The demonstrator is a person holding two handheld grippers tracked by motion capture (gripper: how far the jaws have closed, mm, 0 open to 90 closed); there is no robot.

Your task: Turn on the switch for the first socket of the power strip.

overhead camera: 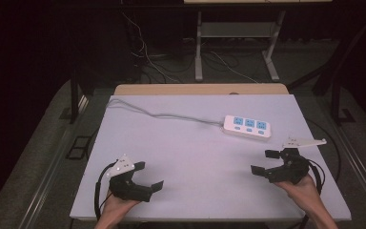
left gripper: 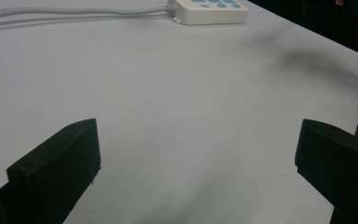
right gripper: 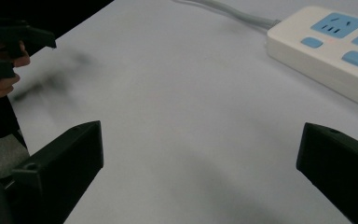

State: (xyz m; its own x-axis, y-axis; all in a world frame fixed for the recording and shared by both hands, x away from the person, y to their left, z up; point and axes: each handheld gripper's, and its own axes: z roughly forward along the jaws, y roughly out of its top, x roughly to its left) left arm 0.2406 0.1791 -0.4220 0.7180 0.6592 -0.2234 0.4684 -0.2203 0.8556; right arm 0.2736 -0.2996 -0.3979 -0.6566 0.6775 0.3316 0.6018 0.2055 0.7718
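The power strip [overhead camera: 247, 127] lies flat on the far right part of the white table [overhead camera: 195, 191], nearer my right claw [overhead camera: 267, 162] than my left claw [overhead camera: 148, 177]. It looks hard and smooth, a bit slippery, and not heavy. I think I should pinch it across its long sides, near the middle. Its grey cord [overhead camera: 162, 114] is bendy and will drag behind. Both my claws are wide apart and hold nothing.
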